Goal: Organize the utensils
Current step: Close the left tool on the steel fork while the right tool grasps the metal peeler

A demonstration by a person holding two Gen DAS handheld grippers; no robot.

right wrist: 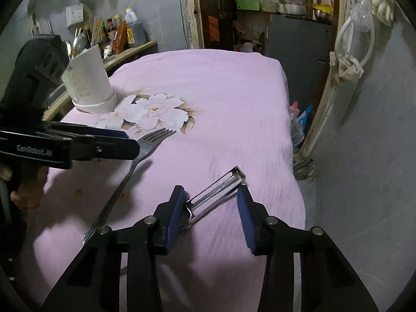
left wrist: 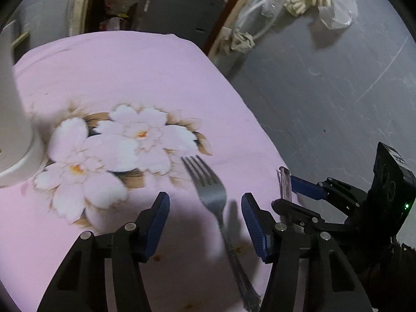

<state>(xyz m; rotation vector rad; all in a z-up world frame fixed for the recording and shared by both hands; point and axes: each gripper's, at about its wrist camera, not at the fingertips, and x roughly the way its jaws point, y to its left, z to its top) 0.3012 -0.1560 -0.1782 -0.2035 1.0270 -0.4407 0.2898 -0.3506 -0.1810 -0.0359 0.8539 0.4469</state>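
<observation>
A steel fork [left wrist: 215, 208] lies on the pink flowered cloth [left wrist: 117, 78], tines pointing away. My left gripper [left wrist: 205, 205] is open, its jaws on either side of the fork's neck, not touching it. In the right wrist view the fork [right wrist: 130, 171] lies left of centre. A metal peeler [right wrist: 218, 189] lies between the open jaws of my right gripper [right wrist: 212, 195], its handle end against the left pad. The peeler's tip [left wrist: 284, 182] and the right gripper [left wrist: 299, 192] show at the table's right edge. A white utensil holder [right wrist: 91, 83] stands at the far left.
The holder's base [left wrist: 13, 135] is at the left edge of the left wrist view. The table's right edge [right wrist: 291, 130] drops to a grey floor. A shelf with bottles [right wrist: 124, 33] and a doorway with clutter lie behind the table.
</observation>
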